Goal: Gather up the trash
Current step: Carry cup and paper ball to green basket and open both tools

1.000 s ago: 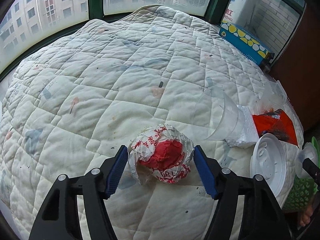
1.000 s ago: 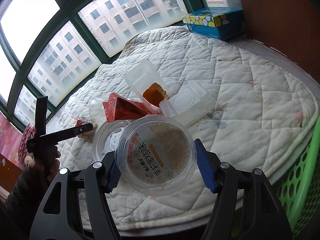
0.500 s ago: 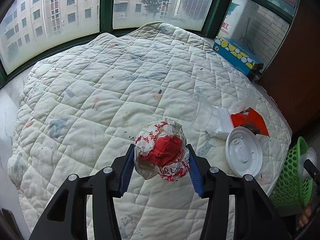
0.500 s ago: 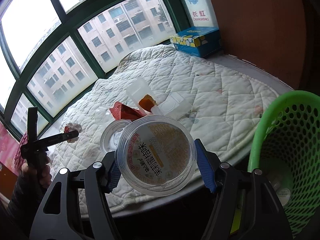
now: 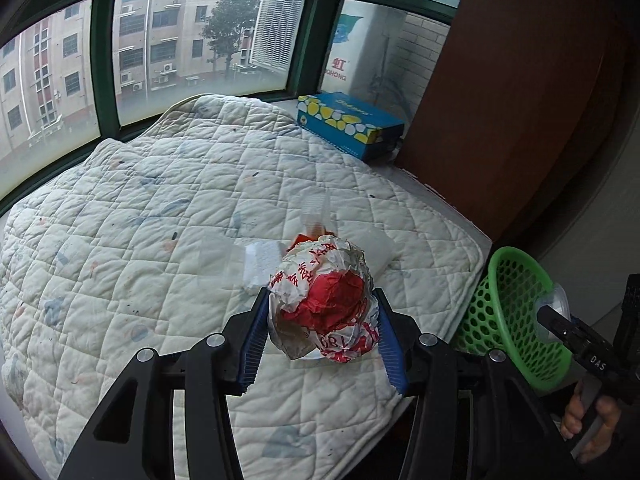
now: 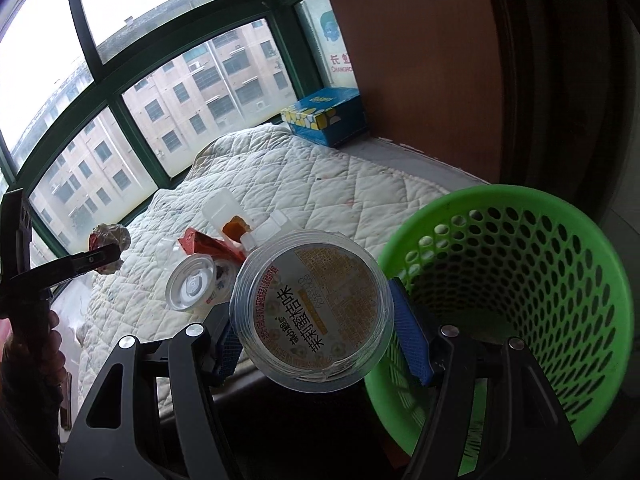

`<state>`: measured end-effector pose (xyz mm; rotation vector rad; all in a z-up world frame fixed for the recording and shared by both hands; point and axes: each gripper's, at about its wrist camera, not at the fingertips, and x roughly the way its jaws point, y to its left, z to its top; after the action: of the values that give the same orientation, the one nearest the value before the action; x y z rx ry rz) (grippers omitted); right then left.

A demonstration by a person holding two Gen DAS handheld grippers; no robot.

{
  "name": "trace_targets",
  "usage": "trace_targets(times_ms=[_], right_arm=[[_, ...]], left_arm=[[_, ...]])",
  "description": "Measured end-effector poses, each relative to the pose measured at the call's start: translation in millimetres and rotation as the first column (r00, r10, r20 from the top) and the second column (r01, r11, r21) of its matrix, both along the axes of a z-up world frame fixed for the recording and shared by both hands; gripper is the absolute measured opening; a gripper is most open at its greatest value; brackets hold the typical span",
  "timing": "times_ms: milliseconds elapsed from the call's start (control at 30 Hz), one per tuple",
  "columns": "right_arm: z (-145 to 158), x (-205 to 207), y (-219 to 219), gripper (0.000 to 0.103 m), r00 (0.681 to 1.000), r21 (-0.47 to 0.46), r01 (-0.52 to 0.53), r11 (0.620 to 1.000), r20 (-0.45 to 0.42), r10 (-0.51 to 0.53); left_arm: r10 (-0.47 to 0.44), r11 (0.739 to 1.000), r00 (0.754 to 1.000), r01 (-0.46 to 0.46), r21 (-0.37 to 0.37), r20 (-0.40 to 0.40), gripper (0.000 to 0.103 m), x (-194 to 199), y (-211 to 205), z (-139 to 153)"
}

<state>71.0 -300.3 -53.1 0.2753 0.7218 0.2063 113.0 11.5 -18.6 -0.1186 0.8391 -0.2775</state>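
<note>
Left wrist view:
- Left gripper [image 5: 322,330]: closed on the crumpled red-and-white paper wrapper ball [image 5: 324,300], held clear above the white quilted bed cover [image 5: 160,216].
- Ahead of the gripper: a white foam piece [image 5: 260,262] and some clear plastic packaging lie on the bed cover, partly hidden behind the ball.
- Right of the gripper: the green perforated plastic basket [image 5: 516,320] stands beside the bed edge, well apart from the ball; the right gripper's tip hangs over its rim.
- Far ahead: a blue tissue box with yellow and white dots [image 5: 348,124], likely not trash.

Right wrist view:
- Right gripper [image 6: 316,330]: clamped on the clear round plastic container with a printed orange label [image 6: 310,312], at the near rim of the basket [image 6: 520,288], not yet over the opening.
- Basket contents: the visible part looks bare; the bottom is hidden.
- Ahead and left of the gripper, on the bed cover [image 6: 360,176]: a white round plastic lid [image 6: 191,282], a red foil packet [image 6: 208,246], a clear plastic tub with orange residue [image 6: 228,216].

Progress:
- Done: two items lifted, none seen dropped.
- Left: release both, then collect the lid, packet, tub and foam.
</note>
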Motion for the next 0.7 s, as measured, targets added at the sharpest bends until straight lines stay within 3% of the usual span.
trace_targets(times_ms=[267, 700], right_arm=[[5, -18, -38, 0.065, 0.995, -0.056, 0.099, 0.993, 0.004, -0.099], [-7, -33, -97, 0.066, 0.975, -0.053, 0.219, 0.974, -0.033, -0.221]], left_arm=[[-0.162, 0.987, 0.986, 0.162, 0.002, 0.032, 0.049, 0, -82, 19], [-0.357, 0.933, 0.934, 0.356, 0.049, 0.030, 0.052, -1, -186, 26]])
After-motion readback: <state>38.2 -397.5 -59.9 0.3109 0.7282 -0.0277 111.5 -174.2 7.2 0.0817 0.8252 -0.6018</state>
